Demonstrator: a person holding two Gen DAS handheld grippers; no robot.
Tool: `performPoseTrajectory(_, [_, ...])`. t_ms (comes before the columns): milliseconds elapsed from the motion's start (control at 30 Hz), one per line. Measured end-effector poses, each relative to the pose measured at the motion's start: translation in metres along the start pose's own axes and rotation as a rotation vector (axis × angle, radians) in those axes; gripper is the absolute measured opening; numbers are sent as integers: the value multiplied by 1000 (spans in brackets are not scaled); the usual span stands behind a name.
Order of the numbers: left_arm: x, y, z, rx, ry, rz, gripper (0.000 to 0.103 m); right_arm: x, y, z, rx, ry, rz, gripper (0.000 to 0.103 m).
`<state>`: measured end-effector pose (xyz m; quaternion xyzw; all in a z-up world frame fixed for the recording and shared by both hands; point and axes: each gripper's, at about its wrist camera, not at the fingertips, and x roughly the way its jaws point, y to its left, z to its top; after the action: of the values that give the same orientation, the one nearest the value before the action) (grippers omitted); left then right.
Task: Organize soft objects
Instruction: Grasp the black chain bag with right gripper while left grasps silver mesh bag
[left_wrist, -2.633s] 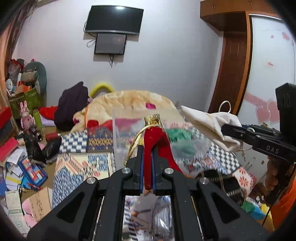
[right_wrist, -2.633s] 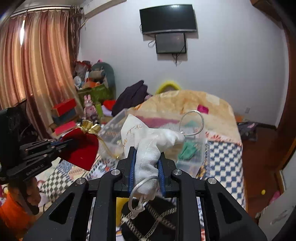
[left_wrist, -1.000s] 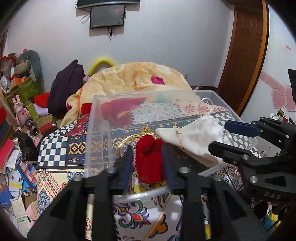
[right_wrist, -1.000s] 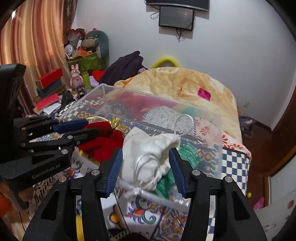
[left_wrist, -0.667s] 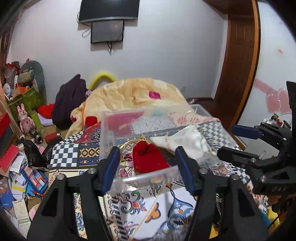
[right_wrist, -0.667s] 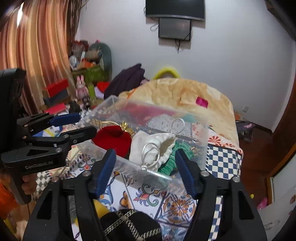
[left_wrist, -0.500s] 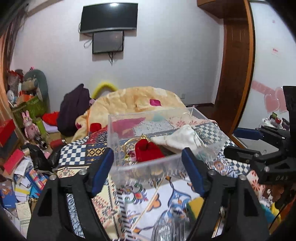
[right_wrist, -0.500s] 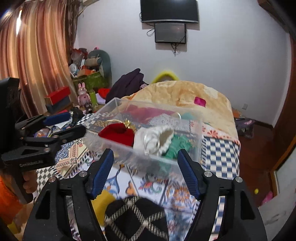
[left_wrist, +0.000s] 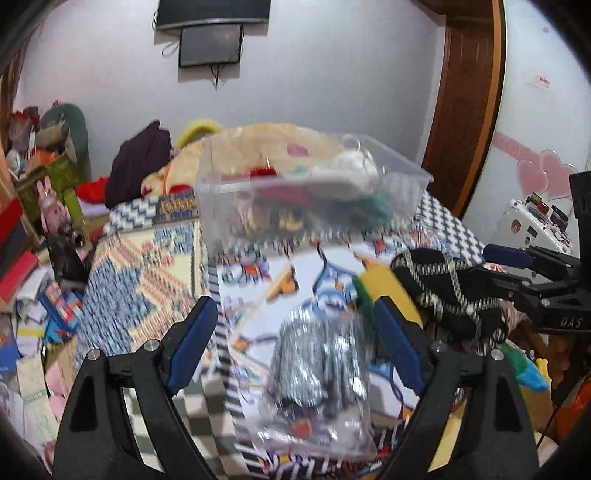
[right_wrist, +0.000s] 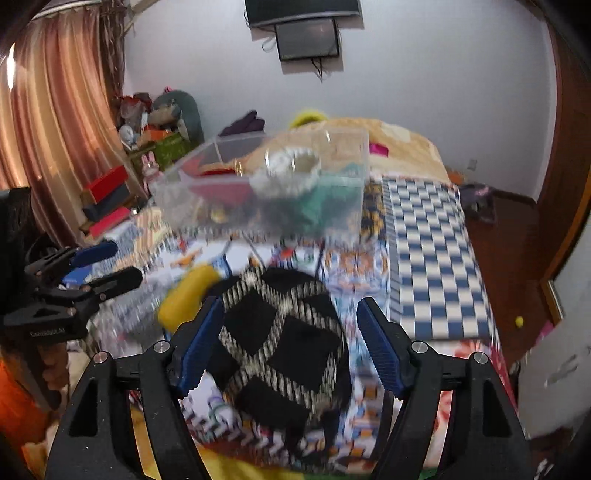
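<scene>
A clear plastic bin (left_wrist: 310, 206) stands on the patterned bedspread and holds a red pouch (left_wrist: 262, 173), a white drawstring pouch (left_wrist: 354, 171) and a green soft item (left_wrist: 376, 206); it also shows in the right wrist view (right_wrist: 266, 195). My left gripper (left_wrist: 295, 343) is open and empty over a silver sequined item in a clear bag (left_wrist: 317, 373). My right gripper (right_wrist: 290, 347) is open and empty around a black and white diamond-patterned soft item (right_wrist: 284, 339), which also shows in the left wrist view (left_wrist: 443, 288). A yellow soft item (right_wrist: 188, 291) lies to its left.
The bed carries a blue checked cloth (right_wrist: 432, 258) on the right and a peach blanket (right_wrist: 402, 144) at the back. Boxes, toys and papers crowd the floor at the left (left_wrist: 33, 258). A wooden door (left_wrist: 465, 103) stands at the right.
Both grippers let go of their pouches into the bin, opened wide and drew back and down. They now hover over the sequined bag and the diamond-patterned item.
</scene>
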<state>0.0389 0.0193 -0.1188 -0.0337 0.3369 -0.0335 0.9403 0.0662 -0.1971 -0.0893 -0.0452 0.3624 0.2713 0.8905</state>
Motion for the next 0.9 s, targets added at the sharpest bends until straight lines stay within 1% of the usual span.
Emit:
performPoseTrajectory(100, [4,-1,-12,-10,24,-10,87,0,0,-11,5,9,-2,72])
performPoseTrajectory(167, [7,-1,-19,-21,49,-34,87,1,-1,-17,16,12,5,71])
performPoseTrajectory(200, [10,-1,-22,-22,59,-44,87,3,-2,-19,23,13,3,68])
performPoseTrajectory(233, [12,-2,-25,-20,69,-53,87,4,-3,-20,28,12,-4,60])
performPoseTrajectory(300, [14,-3,-31,-13,75,-59,87,7,-5,-20,38,18,-9,49])
performPoseTrajectory(367, [17,-4,-33,-8,80,-50,86,8,-8,-19,57,16,-2,49])
performPoseTrajectory(467, [18,-7,-35,6,68,-28,76,8,-6,-16,49,6,-6,49])
performPoseTrajectory(500, [18,-8,-36,10,64,-28,71,8,-4,-14,37,3,-6,49])
performPoseTrajectory(533, [17,-8,-36,13,61,-29,65,10,-2,-13,23,1,-13,45])
performPoseTrajectory(567, [16,-9,-36,16,60,-33,62,13,-1,-13,10,7,-21,39])
performPoseTrajectory(600, [16,-9,-36,18,57,-35,58,16,0,-13,3,14,-31,28])
performPoseTrajectory(633, [15,-9,-36,19,55,-35,53,19,0,-14,5,23,-26,25])
performPoseTrajectory(733, [13,-6,-34,12,45,-32,46,16,-4,-16,36,4,-10,17])
performPoseTrajectory(800, [9,-5,-32,15,30,-18,43,11,-6,-15,51,-6,2,15])
performPoseTrajectory(900, [2,-4,-28,14,9,-17,41,2,-6,-11,58,-38,5,13])
